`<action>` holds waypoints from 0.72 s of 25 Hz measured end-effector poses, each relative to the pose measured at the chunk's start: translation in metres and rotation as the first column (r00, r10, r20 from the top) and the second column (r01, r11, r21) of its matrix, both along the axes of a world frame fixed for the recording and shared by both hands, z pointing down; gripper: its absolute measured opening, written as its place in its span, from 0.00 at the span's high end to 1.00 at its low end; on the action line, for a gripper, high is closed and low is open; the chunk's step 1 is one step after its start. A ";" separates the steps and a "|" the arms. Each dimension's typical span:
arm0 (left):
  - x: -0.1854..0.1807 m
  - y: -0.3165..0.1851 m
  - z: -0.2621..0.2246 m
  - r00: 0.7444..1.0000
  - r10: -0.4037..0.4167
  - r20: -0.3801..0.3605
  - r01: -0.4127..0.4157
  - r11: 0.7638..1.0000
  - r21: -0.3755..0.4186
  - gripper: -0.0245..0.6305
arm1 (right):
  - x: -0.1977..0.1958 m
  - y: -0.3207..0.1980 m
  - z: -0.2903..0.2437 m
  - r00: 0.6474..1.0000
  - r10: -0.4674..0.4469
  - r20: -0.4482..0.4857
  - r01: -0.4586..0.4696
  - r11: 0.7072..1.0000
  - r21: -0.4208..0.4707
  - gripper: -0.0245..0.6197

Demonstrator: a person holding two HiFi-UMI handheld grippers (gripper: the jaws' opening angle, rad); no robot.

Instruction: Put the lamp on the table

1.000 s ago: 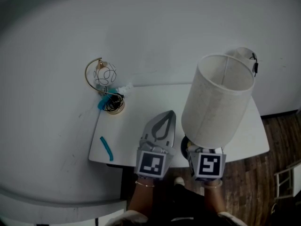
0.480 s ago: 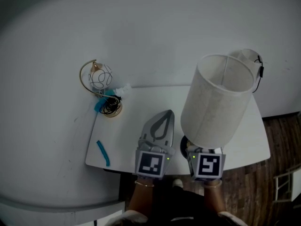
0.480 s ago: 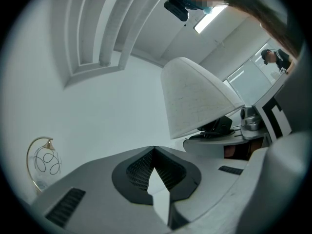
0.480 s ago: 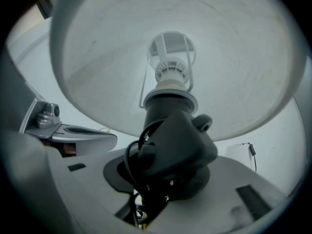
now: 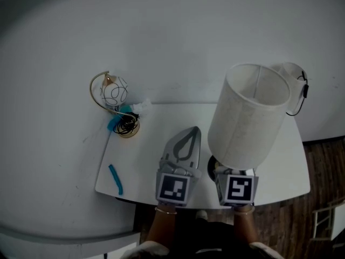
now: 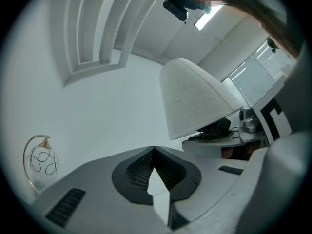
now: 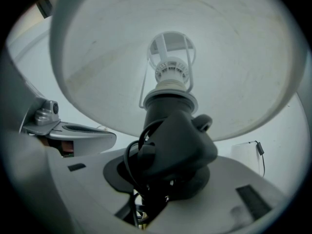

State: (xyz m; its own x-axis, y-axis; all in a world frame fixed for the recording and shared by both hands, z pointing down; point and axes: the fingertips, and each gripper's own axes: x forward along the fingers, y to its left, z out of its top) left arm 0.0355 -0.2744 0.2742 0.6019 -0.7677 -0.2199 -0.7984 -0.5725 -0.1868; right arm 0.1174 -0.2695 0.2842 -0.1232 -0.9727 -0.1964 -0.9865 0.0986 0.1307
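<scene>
lamp aloft over the tabletop, not yet set down

judged as the carry-in step. lamp [image 5: 248, 115] held clear above the near right part of the white tabletop [image 5: 151, 155], tilted, with the shade mouth leaning away and no part resting on anything. pinched by the right hand-held gripper [image 7: 163, 172] at the dark body below the bulb socket, black cord bunched up round the jaws. left hand-held gripper [image 5: 192, 131] just beside it, pressed together at the tips with nothing between, pointing out over the tabletop.

next move, by the look of it: calls for bringing the lamp upright, lowering until its foot sits flat on a bare patch set back from the near edge, and only then spreading the jaws. worth minding the bunched cord, likely to snag or tip the lamp on release. bare surface in the middle and right; left rear corner taken.

counted:
- one lamp with a white drum shade
- two hand-held grippers
- one tabletop
- one gold hoop ornament [image 5: 113, 93] with a wire globe, at the left rear corner
- one small teal thing [image 5: 114, 123] and one tangle of black wire [image 5: 128, 124] at its foot
- one teal stick [image 5: 115, 179] lying near the left edge
- one white thing with a black cord [image 5: 294, 74] at the far right behind the shade, too hidden to name
</scene>
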 end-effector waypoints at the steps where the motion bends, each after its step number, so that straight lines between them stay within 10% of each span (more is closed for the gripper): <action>1: 0.000 -0.003 0.001 1.000 -0.005 -0.004 0.005 1.000 -0.005 0.96 | 0.001 -0.003 0.001 1.000 -0.004 -0.002 0.004 1.000 0.001 0.76; 18: -0.010 -0.004 0.012 0.997 -0.080 -0.003 0.080 0.997 -0.012 0.96 | -0.008 -0.016 0.017 0.997 -0.079 0.000 0.079 0.997 -0.005 0.76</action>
